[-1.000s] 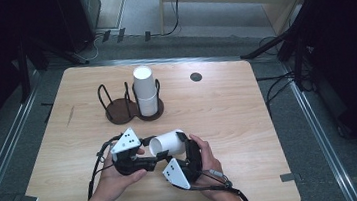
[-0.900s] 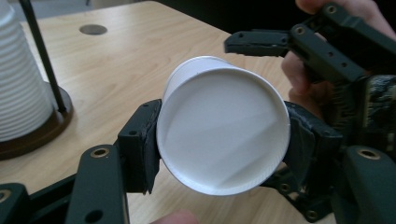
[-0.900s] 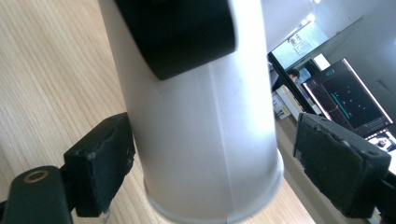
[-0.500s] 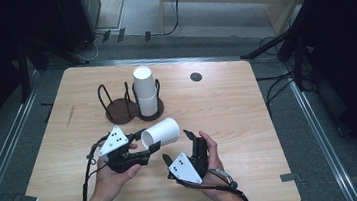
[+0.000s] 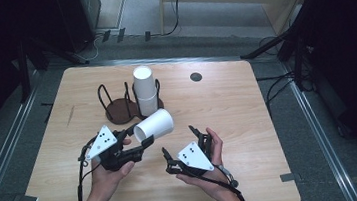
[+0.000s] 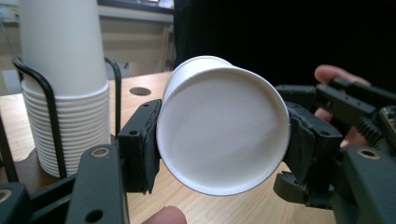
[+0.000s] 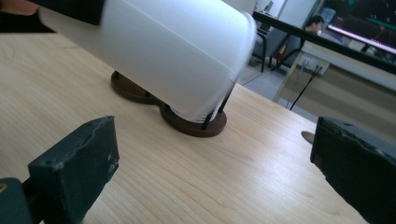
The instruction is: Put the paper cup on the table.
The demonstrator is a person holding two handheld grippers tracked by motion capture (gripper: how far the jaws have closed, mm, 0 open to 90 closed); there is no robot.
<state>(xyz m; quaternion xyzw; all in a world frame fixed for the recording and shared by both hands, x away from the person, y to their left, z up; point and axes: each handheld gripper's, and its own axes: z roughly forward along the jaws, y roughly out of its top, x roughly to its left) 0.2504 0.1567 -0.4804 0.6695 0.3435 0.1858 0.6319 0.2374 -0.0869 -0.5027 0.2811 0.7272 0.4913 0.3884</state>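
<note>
Jaws: left gripper (image 5: 143, 143) clamps paper cup (image 5: 154, 125) | right gripper (image 5: 183, 142) just opened wide, apparently empty

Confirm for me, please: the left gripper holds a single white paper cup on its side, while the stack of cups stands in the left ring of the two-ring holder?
Not quite: the stack of cups stands in the right ring of the two-ring holder, as the high view shows. The left gripper does hold a single white paper cup on its side.
</note>
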